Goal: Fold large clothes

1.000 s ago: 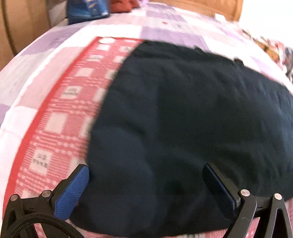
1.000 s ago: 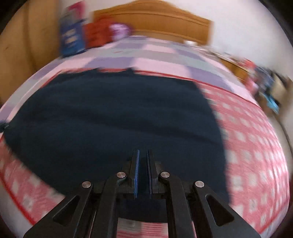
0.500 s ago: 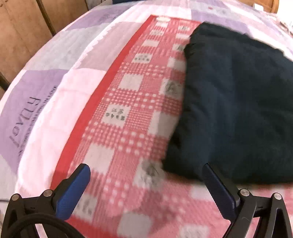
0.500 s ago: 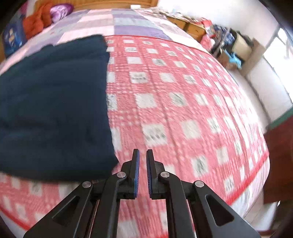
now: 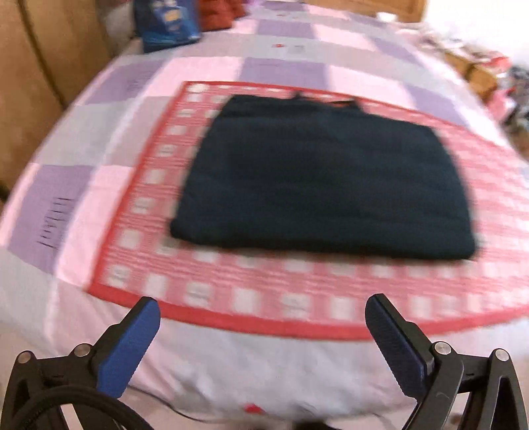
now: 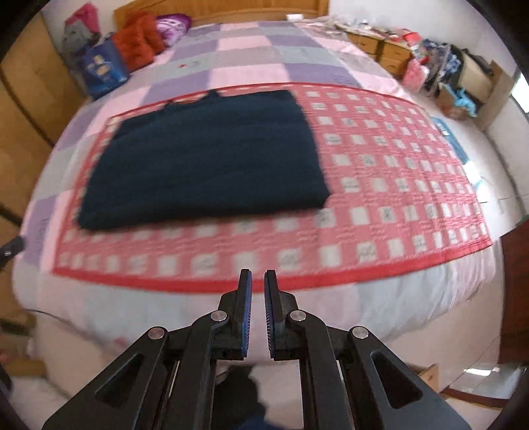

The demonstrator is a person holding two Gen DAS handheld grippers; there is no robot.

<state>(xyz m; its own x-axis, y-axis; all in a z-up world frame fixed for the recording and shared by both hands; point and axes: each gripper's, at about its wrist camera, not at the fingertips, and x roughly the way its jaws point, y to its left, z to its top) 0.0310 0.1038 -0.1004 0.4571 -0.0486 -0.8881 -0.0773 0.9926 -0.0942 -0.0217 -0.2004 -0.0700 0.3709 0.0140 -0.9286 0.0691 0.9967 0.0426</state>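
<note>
A dark navy garment (image 5: pixel 320 182) lies folded into a flat rectangle on a red checked mat (image 5: pixel 271 297) on the bed. It also shows in the right wrist view (image 6: pixel 205 158), left of the mat's (image 6: pixel 396 172) middle. My left gripper (image 5: pixel 261 327) is open wide and empty, held back over the bed's near edge. My right gripper (image 6: pixel 258 291) is nearly closed with a thin gap, empty, also back from the bed's near edge. Neither touches the garment.
The bed has a pink and purple patchwork cover (image 6: pixel 251 56). A blue bag (image 6: pixel 102 71), red cushions (image 6: pixel 140 41) and a wooden headboard (image 6: pixel 231 10) stand at the far end. Wooden cabinets (image 5: pixel 39 76) are left; cluttered boxes (image 6: pixel 463 82) are right.
Both grippers have pulled back from close over the garment to beyond the bed's near edge. The garment now lies whole in view, flat and still. The jaws have not changed.
</note>
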